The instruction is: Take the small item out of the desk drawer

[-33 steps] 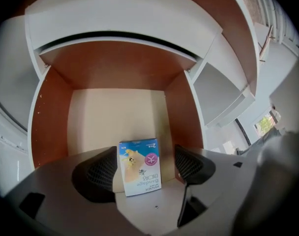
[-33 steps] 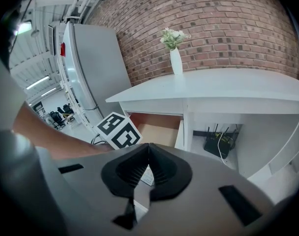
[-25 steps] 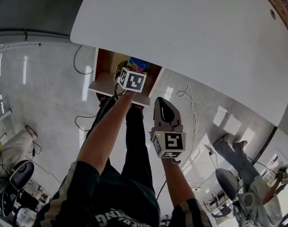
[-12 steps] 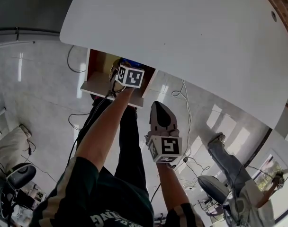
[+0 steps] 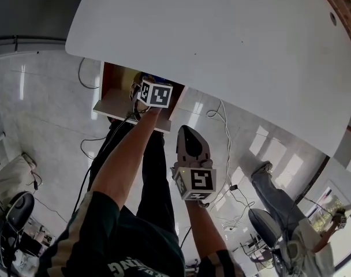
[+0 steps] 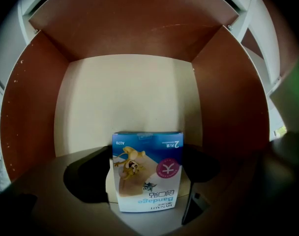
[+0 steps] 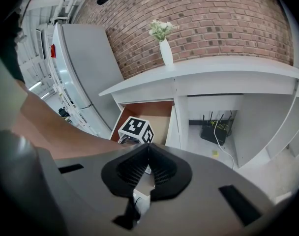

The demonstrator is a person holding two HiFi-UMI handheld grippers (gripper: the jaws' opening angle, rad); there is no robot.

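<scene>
**Left jaws spread round the bandage box**

The left gripper (image 6: pixel 145 182) jaws had just been opening & stood wide apart. The bandage box (image 6: pixel 147 168) sat between them, lower centre of the left gripper view; the pads flanked it w/o pressing, so nothing was held yet. We judged the reach done, closing next. The box rested on the drawer (image 5: pixel 115 105) floor, upper left of the head view, under the desk (image 5: pixel 221 39); the right gripper (image 7: pixel 148 156) waited mid-frame, jaws together, empty.
</scene>
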